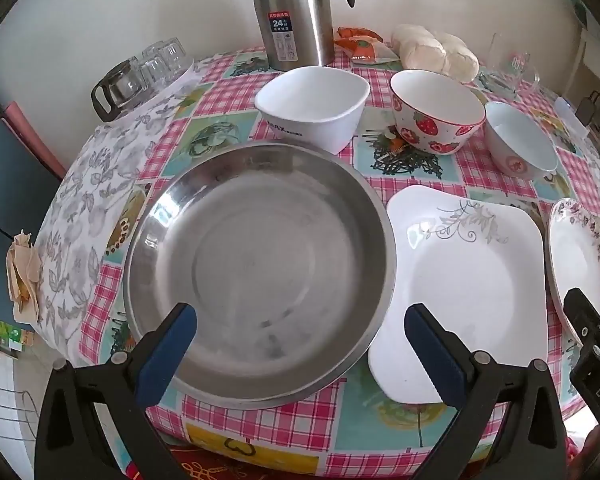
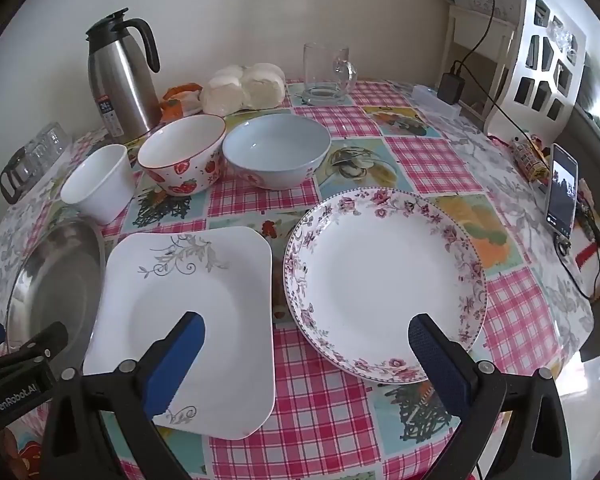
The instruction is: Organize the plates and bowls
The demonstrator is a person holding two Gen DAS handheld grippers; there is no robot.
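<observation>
A round steel plate point(image 1: 260, 272) lies at the table's near left, with my left gripper point(image 1: 300, 320) open above its near rim, nothing between the fingers. Beside it sits a square white plate point(image 1: 472, 280) point(image 2: 188, 304), then a round floral-rimmed plate point(image 2: 384, 280) point(image 1: 580, 256). My right gripper point(image 2: 306, 328) hangs open over the gap between those two plates, holding nothing. Behind them stand a white square bowl point(image 1: 316, 104) point(image 2: 100, 184), a strawberry bowl point(image 1: 436, 112) point(image 2: 184, 156) and a pale blue bowl point(image 2: 276, 148) point(image 1: 520, 140).
A steel thermos jug point(image 2: 120, 80) point(image 1: 292, 12), wrapped buns point(image 2: 244, 88) and a glass mug point(image 2: 328, 76) stand at the back. Upturned glasses point(image 1: 140, 76) sit far left. A phone point(image 2: 562, 192) with cables and a white rack point(image 2: 536, 60) are on the right. The table point(image 2: 332, 420) edge is close below.
</observation>
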